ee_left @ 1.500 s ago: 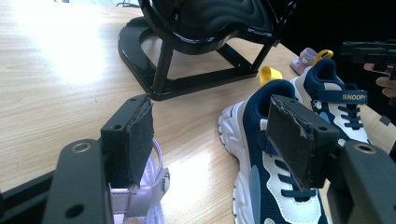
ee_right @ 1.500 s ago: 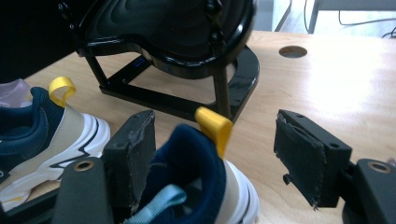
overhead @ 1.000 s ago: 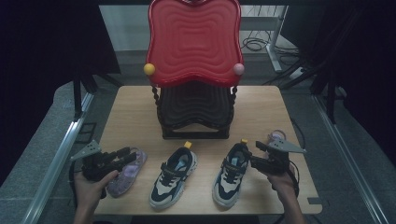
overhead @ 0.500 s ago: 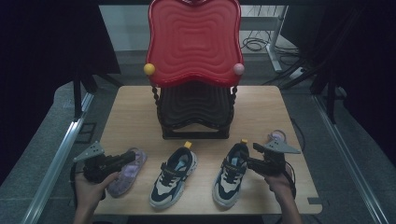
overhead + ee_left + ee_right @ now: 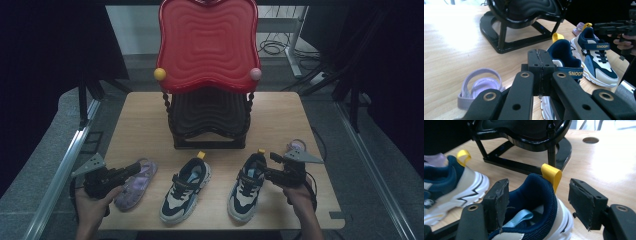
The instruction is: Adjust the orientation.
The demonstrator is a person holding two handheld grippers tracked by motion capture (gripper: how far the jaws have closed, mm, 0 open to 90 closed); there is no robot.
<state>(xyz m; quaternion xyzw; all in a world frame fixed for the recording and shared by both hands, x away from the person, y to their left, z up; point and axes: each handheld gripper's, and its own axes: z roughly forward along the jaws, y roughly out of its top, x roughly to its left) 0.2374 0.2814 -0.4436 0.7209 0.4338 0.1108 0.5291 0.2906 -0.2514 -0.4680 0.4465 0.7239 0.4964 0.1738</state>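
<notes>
Rt sneaker (image 5: 534,202) heel sits btwn open right claw (image 5: 537,202) pads, untouched.

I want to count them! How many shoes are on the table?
4. A purple sandal at the front left, two navy-and-white sneakers, left sneaker and right sneaker, in the middle, and a second purple sandal mostly hidden behind the right gripper.

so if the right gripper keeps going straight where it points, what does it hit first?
Probably the heel collar of the right-hand navy sneaker: the right gripper has its jaws open either side of it. Whether a pad already touches is unclear.
</notes>
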